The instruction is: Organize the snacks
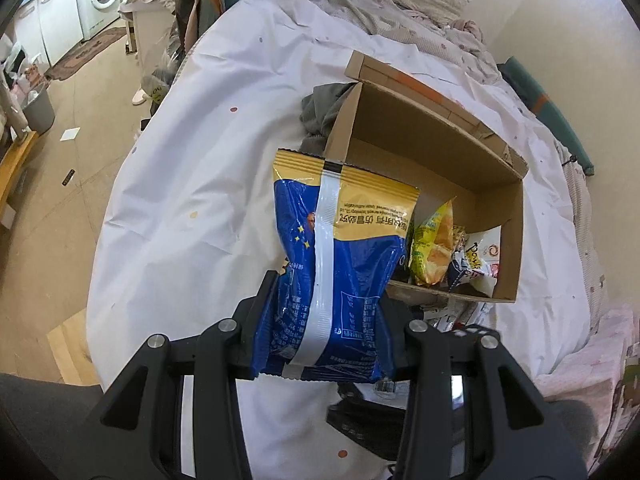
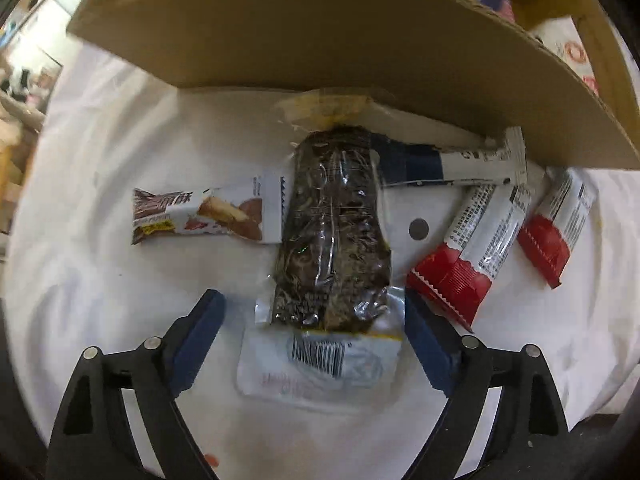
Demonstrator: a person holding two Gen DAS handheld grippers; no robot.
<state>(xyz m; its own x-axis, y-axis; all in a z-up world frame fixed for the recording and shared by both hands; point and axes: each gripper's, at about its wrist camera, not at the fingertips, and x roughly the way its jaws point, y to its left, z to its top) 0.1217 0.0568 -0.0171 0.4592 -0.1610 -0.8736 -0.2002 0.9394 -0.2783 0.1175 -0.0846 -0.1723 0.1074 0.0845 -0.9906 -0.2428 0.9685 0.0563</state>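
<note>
A: Status of snacks?

B: A blue-and-gold bag [image 1: 332,264] is pinched at its lower end by the left gripper [image 1: 326,320], held above the white sheet [image 1: 180,200] w/ its top at the near-left corner of the cardboard box [image 1: 436,136]. Not yet dropped in.

A: Already boxed?

B: A yellow pack [image 1: 434,248] and a white pack [image 1: 482,258] are seen inside, at 3 o'clock of the held bag. Rest of the box floor is bare, approx.

A: Still outside?

B: Plenty. A dark clear-wrapped snack [image 2: 334,236] is framed by the right gripper [image 2: 314,332], fingers [image 2: 200,340] spread wide either side, nothing pressed. A white bar [image 2: 200,216] is at its 9 o'clock, a navy-white pack [image 2: 440,164] at 1, two red-white bars [image 2: 468,252] [image 2: 560,224] at 3. A flat white sachet [image 2: 316,364] lies partly under it at 6.

A: Progress?

B: Early-to-mid, est.; at least seven items remain to be placed
</note>
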